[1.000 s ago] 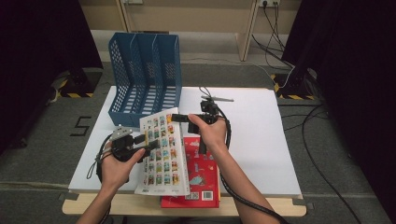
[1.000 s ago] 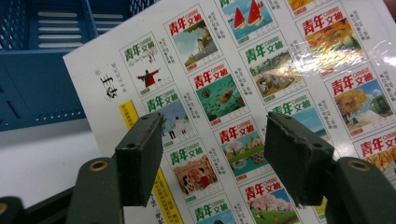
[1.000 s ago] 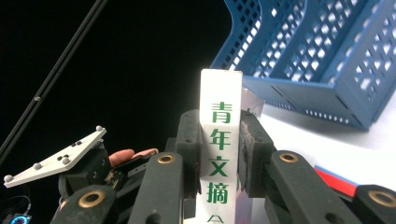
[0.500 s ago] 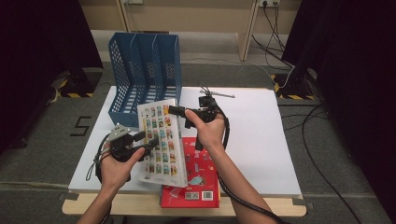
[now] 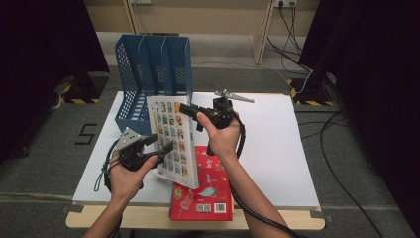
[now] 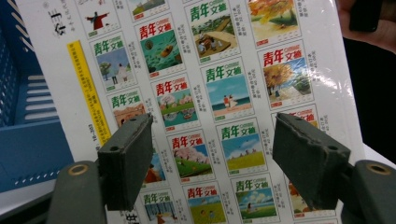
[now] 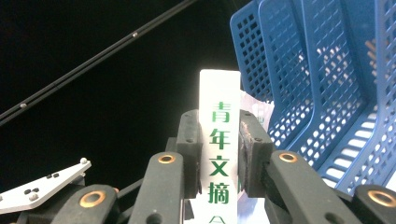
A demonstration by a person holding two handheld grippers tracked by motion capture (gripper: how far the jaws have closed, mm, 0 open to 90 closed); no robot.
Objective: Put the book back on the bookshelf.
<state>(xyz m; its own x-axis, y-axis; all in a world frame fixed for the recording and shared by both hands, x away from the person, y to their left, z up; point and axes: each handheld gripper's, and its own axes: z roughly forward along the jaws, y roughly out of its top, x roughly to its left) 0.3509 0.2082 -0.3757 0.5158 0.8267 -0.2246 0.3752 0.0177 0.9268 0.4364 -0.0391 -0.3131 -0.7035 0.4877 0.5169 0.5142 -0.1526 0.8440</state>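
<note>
1. White surface before us carries a blue file rack at far left and a red book at the near edge
2. Our right tool clamps the magazine by its spine, upright above the surface, just near the rack
3. Our left tool, jaws just opened, stands spread at the cover, pads clear of it

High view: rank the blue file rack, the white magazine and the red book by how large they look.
1. blue file rack, largest.
2. and 3. white magazine and red book look alike; the magazine is lifted nearer the camera and covers part of the book, so I won't rank them.
</note>
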